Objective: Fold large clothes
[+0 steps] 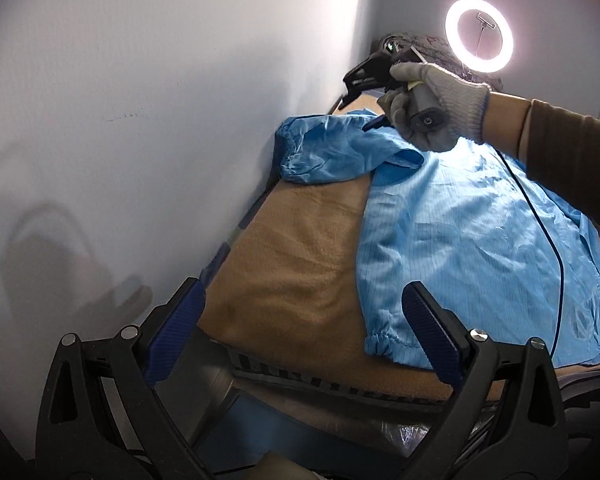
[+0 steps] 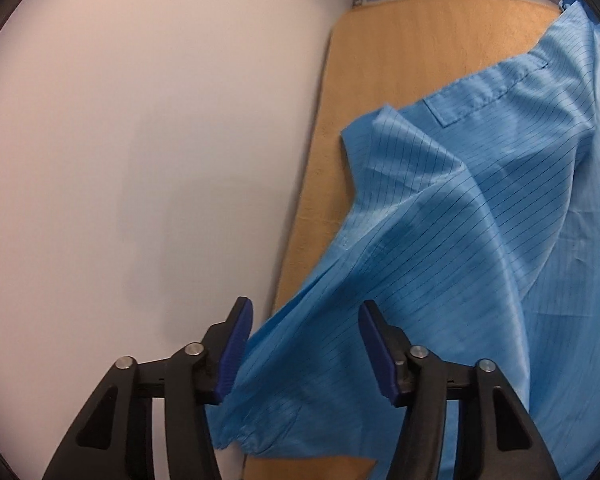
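The white wall [image 1: 140,120] filled the left of both views, and beside it the table under a tan blanket [image 1: 292,264] ran away toward a ring light [image 1: 479,35]. Across the blanket lay the blue coat [image 1: 460,232], body spread flat, one sleeve [image 1: 332,152] bunched at the far end — crumpled, cuff turned toward the wall. The right gripper [image 2: 304,344], in a gloved hand [image 1: 440,108], hung over that sleeve, jaws apart, cloth between them but not pinched. The left gripper [image 1: 300,328] hovered at the near edge, jaws wide apart and empty.
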`<action>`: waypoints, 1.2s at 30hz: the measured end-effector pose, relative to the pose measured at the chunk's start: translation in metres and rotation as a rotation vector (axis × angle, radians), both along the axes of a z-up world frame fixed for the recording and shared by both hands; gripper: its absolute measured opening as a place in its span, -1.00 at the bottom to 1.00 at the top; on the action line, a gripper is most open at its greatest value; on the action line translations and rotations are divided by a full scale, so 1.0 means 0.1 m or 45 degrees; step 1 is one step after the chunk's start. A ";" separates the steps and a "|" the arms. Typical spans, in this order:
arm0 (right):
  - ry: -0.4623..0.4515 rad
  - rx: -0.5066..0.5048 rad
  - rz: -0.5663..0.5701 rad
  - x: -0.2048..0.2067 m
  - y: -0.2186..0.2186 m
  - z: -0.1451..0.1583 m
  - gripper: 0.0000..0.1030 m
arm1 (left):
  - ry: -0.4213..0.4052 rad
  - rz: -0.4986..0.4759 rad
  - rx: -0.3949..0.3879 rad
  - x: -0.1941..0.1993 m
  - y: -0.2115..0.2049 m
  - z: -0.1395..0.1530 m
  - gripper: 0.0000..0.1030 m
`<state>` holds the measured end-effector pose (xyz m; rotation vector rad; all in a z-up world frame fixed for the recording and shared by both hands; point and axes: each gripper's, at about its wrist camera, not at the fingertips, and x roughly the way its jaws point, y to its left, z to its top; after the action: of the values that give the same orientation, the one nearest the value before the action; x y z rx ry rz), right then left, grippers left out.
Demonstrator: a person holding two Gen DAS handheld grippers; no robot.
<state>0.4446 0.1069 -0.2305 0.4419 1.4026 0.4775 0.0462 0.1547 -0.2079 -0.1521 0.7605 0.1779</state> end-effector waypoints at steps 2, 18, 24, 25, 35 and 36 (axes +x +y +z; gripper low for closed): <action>0.011 -0.024 -0.004 0.01 0.04 -0.05 0.02 | 0.001 -0.001 -0.003 0.00 0.00 -0.01 0.95; -0.071 0.188 0.153 -0.62 -0.61 0.78 -1.00 | -0.035 -0.031 -0.038 0.00 -0.05 0.13 0.68; -0.042 0.226 0.154 -1.00 -1.15 0.98 -1.00 | -0.077 -0.111 -0.075 0.08 -0.17 0.19 0.68; -0.016 0.243 0.153 -1.10 -1.25 0.96 -1.00 | -0.074 -0.126 -0.087 0.12 -0.18 0.19 0.67; 0.112 0.134 0.139 -1.87 -1.85 0.66 -0.90 | 0.019 -0.273 -0.304 0.65 -0.32 0.09 0.67; 0.109 0.117 0.145 -1.91 -1.88 0.67 -0.85 | 0.031 -0.280 -0.318 0.72 -0.33 0.07 0.67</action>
<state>0.2537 -0.0810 -0.1630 0.4623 1.4984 0.6238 0.1178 0.1213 -0.2011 -0.3017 0.8161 -0.1249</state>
